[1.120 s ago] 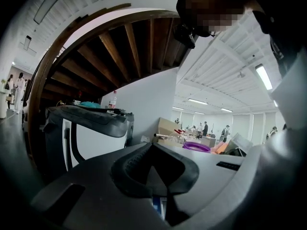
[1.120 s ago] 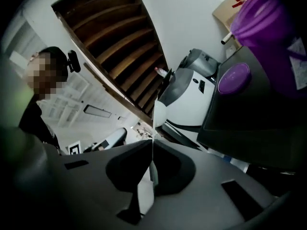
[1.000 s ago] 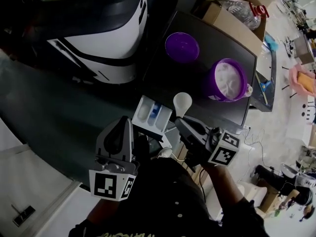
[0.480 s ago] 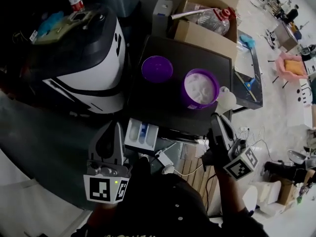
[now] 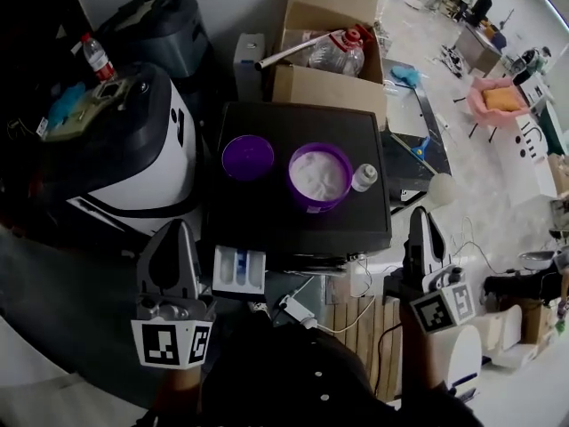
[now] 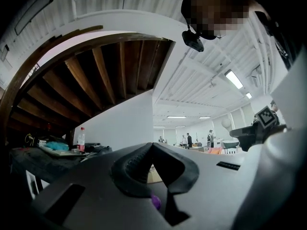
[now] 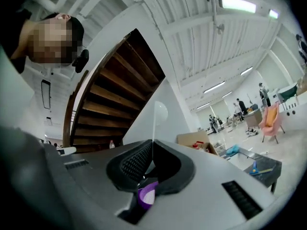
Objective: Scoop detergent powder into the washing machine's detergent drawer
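Detergent powder [image 5: 318, 174] is seen as a white heap in an open purple tub [image 5: 294, 188], which stands on the black worktop [image 5: 347, 229]. The tub's purple lid [image 5: 247, 157] lies just beside it on the left, and a small white bottle [image 5: 364, 178] stands just beside it on the right. The lid is presumably set aside so that the powder stays open to repeated dips.

The detergent drawer [image 5: 238, 269] is pulled out by the worktop's near left corner, next to the washing machine [image 5: 133, 149]. Its compartments face up, ready to be filled.

The right gripper [image 5: 419, 216] is held off the worktop's right edge, well apart from both tub and drawer. Its jaws are closed on the thin handle of a white scoop [image 5: 442, 188]. In the right gripper view the handle is clamped between the ribbed pads of the right gripper [image 7: 151, 145], with the scoop [image 7: 160, 111] standing upright above them. An upright bowl would keep any load from spilling, though whether powder is carried cannot be told.

The left gripper [image 5: 174, 234] is held near the drawer's left side, perhaps to steady it. In the left gripper view the left gripper [image 6: 152, 147] has its jaws brought together, and nothing is held between them.
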Motion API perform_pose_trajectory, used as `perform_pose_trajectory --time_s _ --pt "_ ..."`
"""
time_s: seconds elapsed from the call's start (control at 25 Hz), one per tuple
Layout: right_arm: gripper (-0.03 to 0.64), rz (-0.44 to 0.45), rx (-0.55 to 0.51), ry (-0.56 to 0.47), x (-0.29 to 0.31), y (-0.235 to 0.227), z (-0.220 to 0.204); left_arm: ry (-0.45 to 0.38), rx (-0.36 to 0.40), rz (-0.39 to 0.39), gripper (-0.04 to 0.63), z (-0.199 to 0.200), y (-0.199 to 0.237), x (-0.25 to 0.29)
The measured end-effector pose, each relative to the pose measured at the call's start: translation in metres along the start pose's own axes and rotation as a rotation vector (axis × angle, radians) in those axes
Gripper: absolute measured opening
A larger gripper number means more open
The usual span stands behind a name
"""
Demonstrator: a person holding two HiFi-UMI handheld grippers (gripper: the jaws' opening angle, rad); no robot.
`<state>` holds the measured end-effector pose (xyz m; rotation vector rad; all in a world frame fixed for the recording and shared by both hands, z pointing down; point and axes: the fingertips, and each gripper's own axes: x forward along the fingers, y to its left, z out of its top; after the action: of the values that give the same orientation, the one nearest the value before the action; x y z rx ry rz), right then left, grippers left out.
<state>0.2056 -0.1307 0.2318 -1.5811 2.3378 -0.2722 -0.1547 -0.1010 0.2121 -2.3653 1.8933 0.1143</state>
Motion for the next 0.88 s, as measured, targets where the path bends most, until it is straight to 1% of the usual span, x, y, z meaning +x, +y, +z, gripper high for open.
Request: perform_pose_trajectory --time_s 0.16,0.28,0.36,0.48,0.52,0.6,0.64,0.72,0.8,0.88 --pt "0.034 -0.076 -0.104 -0.053 -0.018 -0.014 0.015 -0.041 0.04 -0.026 0.015 0.017 -0.01 0.005" --pt "0.034 -0.121 -0.219 -0.062 -0.024 -0.016 0.03 -0.057 0.069 -0.032 0.015 0.026 -0.017 0.006" --pt "0.034 -0.142 -0.265 -0.068 -0.029 -0.02 0.034 -0.063 0.088 -0.037 0.015 0.03 -0.022 0.007" --pt "0.032 -0.161 -0.305 -0.075 -0.035 -0.021 0.039 -0.07 0.101 -0.054 0.015 0.031 -0.027 0.01" --pt "0.032 -0.155 -0.313 -0.083 -0.034 -0.017 0.043 -0.07 0.101 -0.058 0.015 0.031 -0.028 0.011" --pt "0.034 -0.114 -0.325 -0.104 -0.026 -0.001 0.055 -0.071 0.1 -0.063 0.015 0.03 -0.031 0.013" --pt "0.034 -0.116 -0.331 -0.101 -0.027 -0.003 0.053 -0.073 0.099 -0.065 0.015 0.029 -0.032 0.014" --pt "0.032 -0.161 -0.335 -0.082 -0.04 -0.021 0.038 -0.074 0.098 -0.069 0.015 0.027 -0.035 0.016" --pt "0.032 -0.169 -0.329 -0.083 -0.045 -0.028 0.031 -0.07 0.093 -0.074 0.015 0.024 -0.037 0.018" --pt "0.032 -0.175 -0.346 -0.075 -0.045 -0.029 0.03 -0.065 0.086 -0.077 0.015 0.02 -0.037 0.019"
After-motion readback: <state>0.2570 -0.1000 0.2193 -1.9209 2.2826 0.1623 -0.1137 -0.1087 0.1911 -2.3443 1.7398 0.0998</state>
